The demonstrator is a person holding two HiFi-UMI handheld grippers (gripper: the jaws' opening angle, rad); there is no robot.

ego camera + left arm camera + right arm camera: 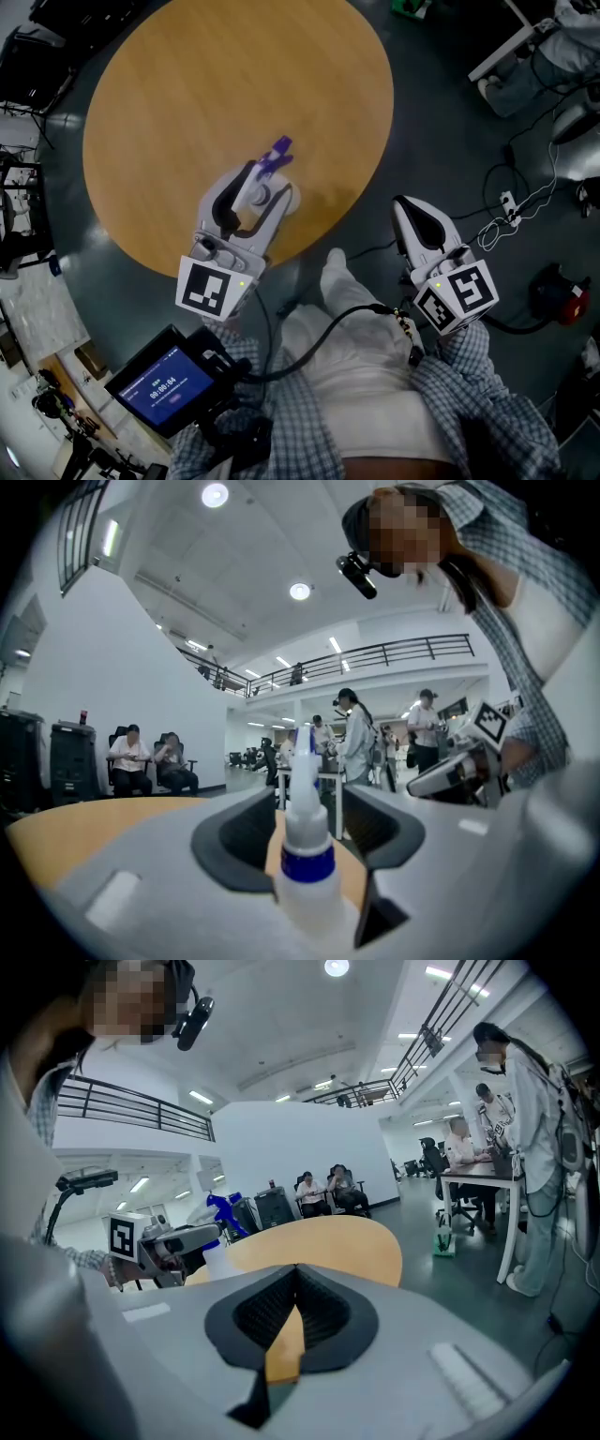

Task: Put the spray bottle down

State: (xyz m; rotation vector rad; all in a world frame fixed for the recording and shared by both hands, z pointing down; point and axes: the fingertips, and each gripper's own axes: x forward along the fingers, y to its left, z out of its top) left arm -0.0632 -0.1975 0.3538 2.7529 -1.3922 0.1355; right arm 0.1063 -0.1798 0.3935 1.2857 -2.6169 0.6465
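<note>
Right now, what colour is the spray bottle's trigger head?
The trigger head is purple-blue; the head view shows it best.

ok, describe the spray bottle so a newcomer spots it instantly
Start at the round wooden table in the head view. Over its near edge is the left hand-held gripper, jaws apart. The spray bottle stands between those jaws: a white body with a blue-purple trigger head, the only colour against the grey gripper.

Look: spray bottle [262,183], see-through white body, blue collar, purple-blue spray head.
Pose: upright, standing on the table [187,84].
Place: between the left claw's [269,190] spread jaws, a gap on either side.
</note>
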